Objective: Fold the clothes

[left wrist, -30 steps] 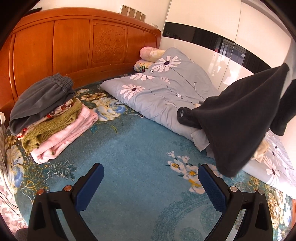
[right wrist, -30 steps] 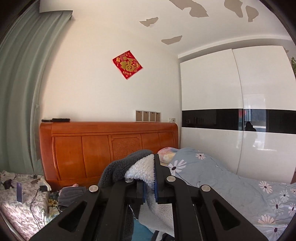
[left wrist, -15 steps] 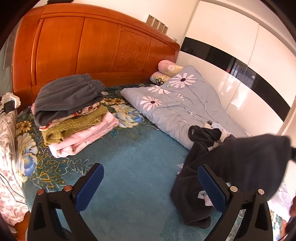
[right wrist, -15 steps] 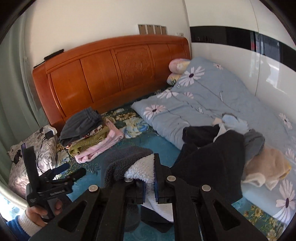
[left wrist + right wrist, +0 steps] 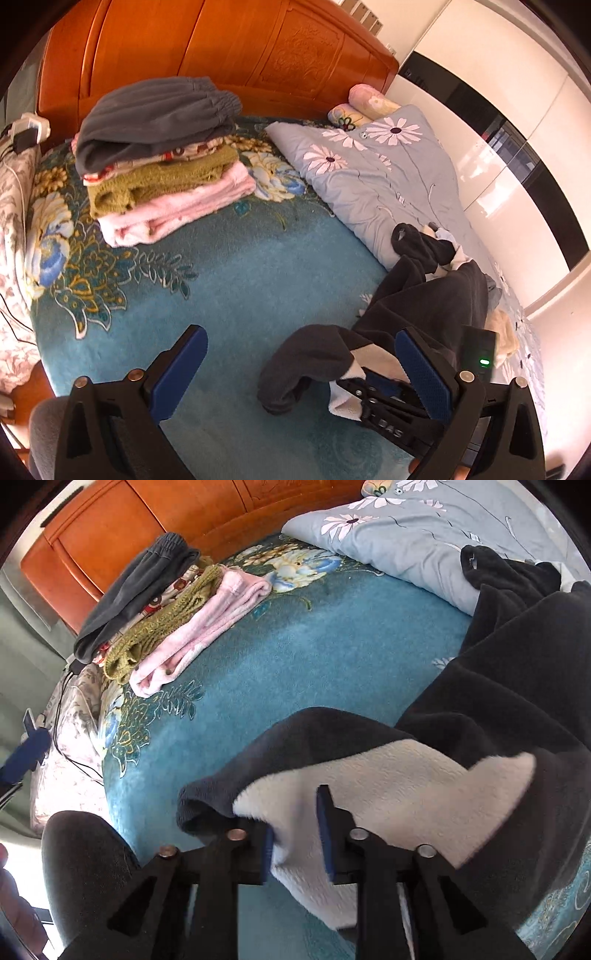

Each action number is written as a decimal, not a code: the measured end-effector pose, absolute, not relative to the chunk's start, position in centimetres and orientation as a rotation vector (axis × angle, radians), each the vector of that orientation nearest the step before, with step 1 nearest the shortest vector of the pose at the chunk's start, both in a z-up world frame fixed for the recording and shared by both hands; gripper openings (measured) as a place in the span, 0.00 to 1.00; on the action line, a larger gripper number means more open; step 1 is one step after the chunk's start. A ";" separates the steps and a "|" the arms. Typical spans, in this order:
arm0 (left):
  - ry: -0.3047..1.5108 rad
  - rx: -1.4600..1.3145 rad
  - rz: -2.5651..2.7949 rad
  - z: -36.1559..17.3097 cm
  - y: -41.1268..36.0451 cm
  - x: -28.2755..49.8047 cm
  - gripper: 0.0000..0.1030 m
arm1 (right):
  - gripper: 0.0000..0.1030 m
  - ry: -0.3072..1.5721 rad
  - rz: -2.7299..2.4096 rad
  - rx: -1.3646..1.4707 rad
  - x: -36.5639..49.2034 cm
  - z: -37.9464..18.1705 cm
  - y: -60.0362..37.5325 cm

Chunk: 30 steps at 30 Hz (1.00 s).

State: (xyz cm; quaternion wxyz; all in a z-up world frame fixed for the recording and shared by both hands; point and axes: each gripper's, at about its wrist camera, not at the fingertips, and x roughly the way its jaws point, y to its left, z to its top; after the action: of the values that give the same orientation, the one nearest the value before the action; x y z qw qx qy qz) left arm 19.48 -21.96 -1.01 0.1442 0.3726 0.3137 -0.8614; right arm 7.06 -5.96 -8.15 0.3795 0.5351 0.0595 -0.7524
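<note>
Dark fleece [image 5: 480, 701] just dropped from midair onto bed [image 5: 314, 657]; right gripper [image 5: 295, 834] jaws opening, releasing it; left gripper [image 5: 295, 373] wide, empty. Ready for spreading.

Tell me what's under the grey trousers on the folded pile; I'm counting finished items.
Under the grey trousers: a patterned garment, an olive knit, then a pink one. Anything tucked between them is hidden.

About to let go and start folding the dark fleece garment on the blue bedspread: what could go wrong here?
1. The dark fleece garment lies bunched, its white lining turned out; folds may come out uneven.
2. The right tongs are opening with lining between them; it might snag.
3. Its far end overlaps the unfolded pile and could drag it.
</note>
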 end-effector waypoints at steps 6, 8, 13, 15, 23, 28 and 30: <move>1.005 1.231 -2.499 -3.3 -18.6 17.3 1.00 | 0.55 -0.020 -2.045 1.247 6.8 -3.7 4.9; 1.084 1.311 -2.481 -4.7 -17.1 16.5 1.00 | 0.56 -0.093 -2.187 1.242 5.9 -3.5 10.1; 1.208 1.481 -2.435 -7.2 -12.6 14.6 1.00 | 0.56 -0.548 -2.438 1.411 3.0 -7.0 23.0; 1.231 1.551 -2.432 -7.8 -10.8 13.7 1.00 | 0.56 -0.740 -2.458 1.445 2.0 -8.4 26.4; 1.330 1.747 -2.274 -11.8 -6.3 12.8 0.99 | 0.56 -1.061 -2.378 1.370 -4.7 -10.5 30.0; 1.353 1.761 -2.263 -13.1 -5.3 11.7 0.99 | 0.56 -1.114 -2.349 1.402 -9.8 -11.8 30.2; 1.381 1.752 -2.262 -13.3 -5.2 11.4 0.99 | 0.56 -1.073 -2.371 1.405 -11.4 -11.4 30.0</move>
State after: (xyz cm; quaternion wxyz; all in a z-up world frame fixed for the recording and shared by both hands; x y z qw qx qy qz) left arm 11.40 -5.16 -13.26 -0.0180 0.5514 0.4345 -0.7119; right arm -11.42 30.01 -11.43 0.0920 0.4731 -0.3613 -0.7983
